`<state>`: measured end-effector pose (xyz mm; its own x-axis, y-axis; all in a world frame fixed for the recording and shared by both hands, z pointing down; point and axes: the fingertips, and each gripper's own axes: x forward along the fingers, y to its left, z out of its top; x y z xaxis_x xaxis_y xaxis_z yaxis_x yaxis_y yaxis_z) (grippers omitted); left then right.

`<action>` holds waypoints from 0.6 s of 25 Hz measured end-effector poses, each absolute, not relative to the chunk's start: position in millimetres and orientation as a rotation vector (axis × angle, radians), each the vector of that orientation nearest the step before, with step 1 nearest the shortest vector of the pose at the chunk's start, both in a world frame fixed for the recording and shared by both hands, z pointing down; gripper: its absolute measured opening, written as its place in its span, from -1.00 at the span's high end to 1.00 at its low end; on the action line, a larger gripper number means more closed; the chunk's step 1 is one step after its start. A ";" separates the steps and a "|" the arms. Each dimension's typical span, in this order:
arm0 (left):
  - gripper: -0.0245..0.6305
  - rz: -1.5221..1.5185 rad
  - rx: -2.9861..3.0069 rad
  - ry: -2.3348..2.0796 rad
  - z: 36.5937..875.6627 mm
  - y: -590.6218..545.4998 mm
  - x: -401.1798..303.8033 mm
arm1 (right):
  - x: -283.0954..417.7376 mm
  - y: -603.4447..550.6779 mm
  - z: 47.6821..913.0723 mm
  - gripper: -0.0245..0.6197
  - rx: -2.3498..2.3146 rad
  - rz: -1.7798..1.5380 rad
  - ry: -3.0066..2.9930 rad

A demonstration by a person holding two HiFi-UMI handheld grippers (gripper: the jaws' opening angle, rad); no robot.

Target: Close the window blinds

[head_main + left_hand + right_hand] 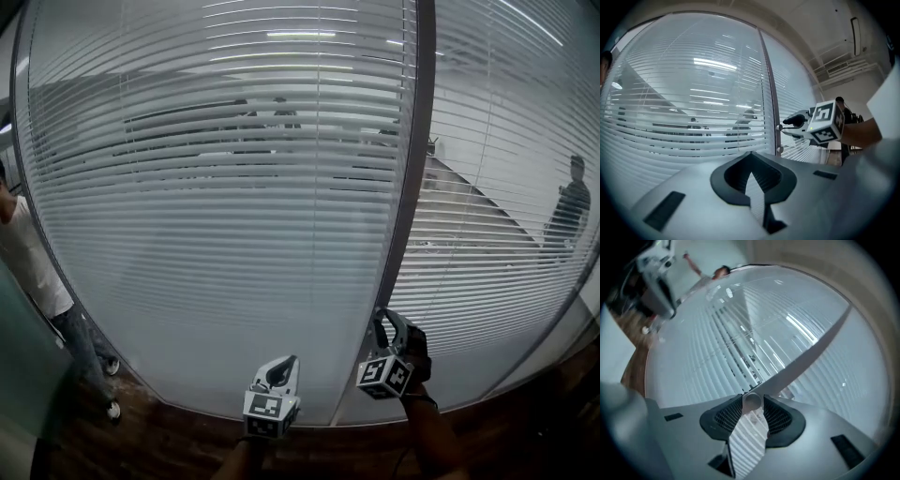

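White horizontal blinds (216, 187) fill the glass panes; a room behind shows through the slats at mid height. A grey upright frame post (405, 206) divides the panes. My right gripper (380, 317) is low on that post, with a small round knob (751, 402) pinched between its dark pads (729, 414). From the left gripper view the same knob (779, 127) sticks out of the post, at the right gripper (786, 123). A second knob (778, 150) sits just below it. My left gripper (287, 362) hangs left of the post near the glass, fingertips together, nothing held.
A person in a white shirt (28, 262) stands at the far left beside the glass. Another dark figure (569, 211) shows through the right pane. Dark wooden floor (169, 441) runs along the foot of the glass wall.
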<state>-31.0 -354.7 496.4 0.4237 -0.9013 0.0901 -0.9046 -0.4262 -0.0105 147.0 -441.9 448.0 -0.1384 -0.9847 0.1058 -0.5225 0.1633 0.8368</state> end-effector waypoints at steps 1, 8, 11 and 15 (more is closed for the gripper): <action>0.92 0.131 2.619 -1.661 497.0 -354.7 -30.7 | 146.5 -440.9 446.9 0.53 1.495 -0.766 -1.845; 0.92 0.128 2.620 -1.660 498.1 -354.5 -27.2 | 169.3 -455.8 444.8 0.49 1.924 -0.201 -2.234; 0.92 0.131 2.620 -1.657 498.7 -354.0 -25.4 | 167.4 -459.1 447.2 0.49 1.985 -0.043 -2.326; 0.92 0.076 2.649 -1.701 501.6 -360.2 -31.3 | 165.2 -458.4 447.9 0.49 2.064 0.092 -2.334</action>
<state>-31.3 -360.2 501.6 0.4152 -0.9090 0.0369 -0.9086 -0.4164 -0.0323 165.2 -458.4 447.9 -0.1231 -0.9907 0.0571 -0.9922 0.1217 -0.0281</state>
